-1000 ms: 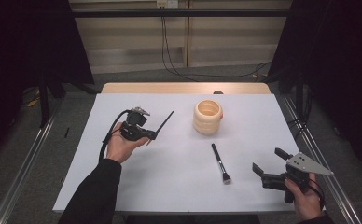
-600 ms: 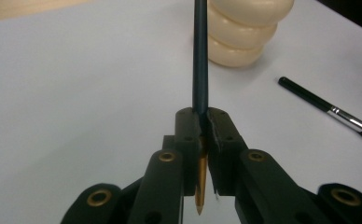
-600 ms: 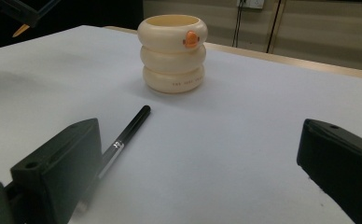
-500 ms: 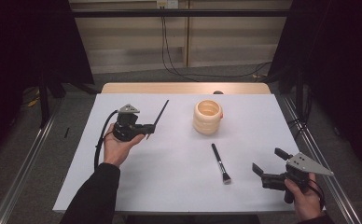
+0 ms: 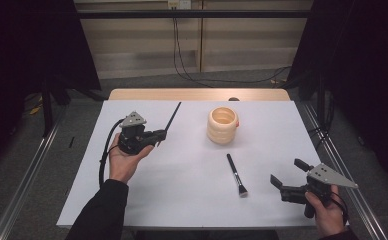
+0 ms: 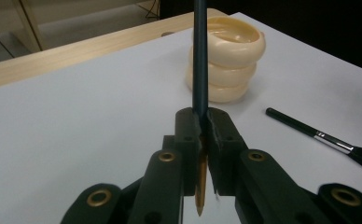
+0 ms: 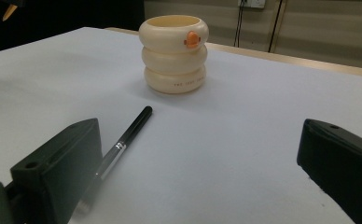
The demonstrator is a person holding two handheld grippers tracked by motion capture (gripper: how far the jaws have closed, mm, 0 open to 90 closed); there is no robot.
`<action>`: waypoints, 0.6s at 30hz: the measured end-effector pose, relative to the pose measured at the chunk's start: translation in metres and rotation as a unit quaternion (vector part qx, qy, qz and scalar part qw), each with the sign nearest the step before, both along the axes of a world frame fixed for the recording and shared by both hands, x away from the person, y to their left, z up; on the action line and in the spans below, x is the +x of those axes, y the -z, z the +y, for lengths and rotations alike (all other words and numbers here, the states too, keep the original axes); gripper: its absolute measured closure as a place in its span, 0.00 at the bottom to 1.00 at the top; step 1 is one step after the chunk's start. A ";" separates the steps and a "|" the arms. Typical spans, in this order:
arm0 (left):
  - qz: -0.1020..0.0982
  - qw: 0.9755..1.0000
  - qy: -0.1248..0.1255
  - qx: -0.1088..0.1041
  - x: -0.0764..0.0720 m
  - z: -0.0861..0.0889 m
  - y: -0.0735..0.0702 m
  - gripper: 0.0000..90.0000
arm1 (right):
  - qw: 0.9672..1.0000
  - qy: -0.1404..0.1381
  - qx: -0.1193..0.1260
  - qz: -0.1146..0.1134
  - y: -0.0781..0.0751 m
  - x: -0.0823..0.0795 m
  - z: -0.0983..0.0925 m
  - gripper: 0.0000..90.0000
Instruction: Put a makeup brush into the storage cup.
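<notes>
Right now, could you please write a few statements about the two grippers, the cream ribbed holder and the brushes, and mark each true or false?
1. The left gripper is shut on a thin dark brush handle. True.
2. The right gripper holds the black flat-headed brush. False: its jaws are open and empty; that brush lies on the white table cover.
3. The cream ribbed holder stands upright. True.
4. The flat-headed brush stands inside the holder. False: it lies on the cover, nearer the person.

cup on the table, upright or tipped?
Upright. The cream ringed cup stands on its base on the white table, open mouth up; nothing visible inside.
</notes>
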State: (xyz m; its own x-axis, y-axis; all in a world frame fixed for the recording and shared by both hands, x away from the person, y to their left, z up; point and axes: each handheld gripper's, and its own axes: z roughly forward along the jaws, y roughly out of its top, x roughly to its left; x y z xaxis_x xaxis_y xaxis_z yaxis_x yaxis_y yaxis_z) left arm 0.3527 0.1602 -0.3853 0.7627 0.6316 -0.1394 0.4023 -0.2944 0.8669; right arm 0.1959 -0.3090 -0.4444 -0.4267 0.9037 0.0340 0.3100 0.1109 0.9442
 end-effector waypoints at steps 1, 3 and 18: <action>-0.002 1.000 0.003 -0.005 -0.001 0.000 0.000 0.93 | 1.000 0.000 0.000 0.000 0.000 0.000 0.000 0.00; -0.007 1.000 0.002 -0.007 -0.003 -0.001 0.001 0.93 | 1.000 0.000 0.001 -0.001 0.000 0.000 0.000 0.00; -0.038 0.998 0.008 -0.049 -0.024 0.001 0.004 0.93 | 1.000 0.000 0.003 0.000 0.000 0.000 0.000 0.00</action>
State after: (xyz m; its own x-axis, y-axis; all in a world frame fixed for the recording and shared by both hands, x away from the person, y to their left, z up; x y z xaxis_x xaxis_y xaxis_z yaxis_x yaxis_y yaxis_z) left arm 0.3288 0.1607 -0.3891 0.7829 0.6061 -0.1405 0.3300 -0.2130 0.9197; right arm 0.1956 -0.3087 -0.4442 -0.4260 0.9039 0.0385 0.3094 0.1055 0.9451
